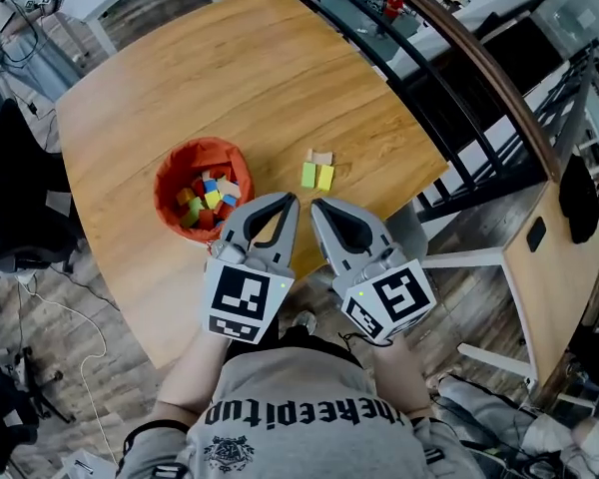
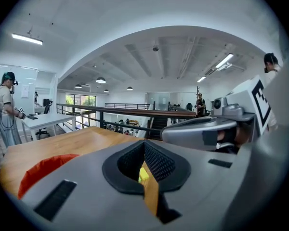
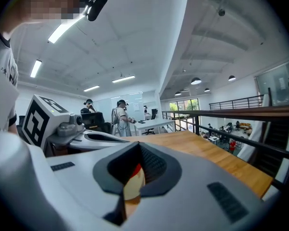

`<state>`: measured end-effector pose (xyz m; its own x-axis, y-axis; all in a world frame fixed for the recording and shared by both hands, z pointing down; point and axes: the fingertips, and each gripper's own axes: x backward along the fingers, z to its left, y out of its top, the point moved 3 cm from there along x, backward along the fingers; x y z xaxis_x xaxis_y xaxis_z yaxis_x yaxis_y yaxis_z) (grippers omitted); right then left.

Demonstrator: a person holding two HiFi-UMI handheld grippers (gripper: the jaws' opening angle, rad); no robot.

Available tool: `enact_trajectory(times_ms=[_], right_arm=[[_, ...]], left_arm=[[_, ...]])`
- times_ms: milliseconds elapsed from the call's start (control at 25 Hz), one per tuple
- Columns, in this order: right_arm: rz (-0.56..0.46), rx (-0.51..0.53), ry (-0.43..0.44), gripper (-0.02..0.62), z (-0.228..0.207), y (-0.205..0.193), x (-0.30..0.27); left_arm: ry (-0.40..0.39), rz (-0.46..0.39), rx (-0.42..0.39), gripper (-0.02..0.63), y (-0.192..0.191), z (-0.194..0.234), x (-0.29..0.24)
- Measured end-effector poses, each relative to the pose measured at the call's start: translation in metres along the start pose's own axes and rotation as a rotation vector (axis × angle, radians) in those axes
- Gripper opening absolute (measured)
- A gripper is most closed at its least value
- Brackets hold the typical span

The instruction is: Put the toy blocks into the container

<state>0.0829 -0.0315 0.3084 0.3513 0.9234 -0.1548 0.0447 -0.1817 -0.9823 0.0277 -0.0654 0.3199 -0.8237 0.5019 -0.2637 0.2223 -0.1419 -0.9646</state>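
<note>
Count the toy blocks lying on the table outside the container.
3, right of the orange fabric container: a pale tan block, and nearer the person a lime-green block beside a yellow block.

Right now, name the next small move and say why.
Probably open the right tongs and ease them forward to the three loose blocks on the table: both the right and left tongs are shut and empty, and those blocks lie just ahead, outside the orange container.
</note>
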Motion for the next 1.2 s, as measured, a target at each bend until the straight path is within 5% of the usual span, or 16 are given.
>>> enact_trajectory(times_ms=[520, 1200], right_arm=[[0.0, -0.031, -0.133, 0.011, -0.04, -0.003, 0.038], [0.043, -0.099, -0.186, 0.011, -0.075, -0.021, 0.032]], left_arm=[[-0.127, 0.044, -0.005, 0.014, -0.004, -0.04, -0.044], [-0.084, 0.181, 0.025, 0.015, -0.055, -0.019, -0.098]])
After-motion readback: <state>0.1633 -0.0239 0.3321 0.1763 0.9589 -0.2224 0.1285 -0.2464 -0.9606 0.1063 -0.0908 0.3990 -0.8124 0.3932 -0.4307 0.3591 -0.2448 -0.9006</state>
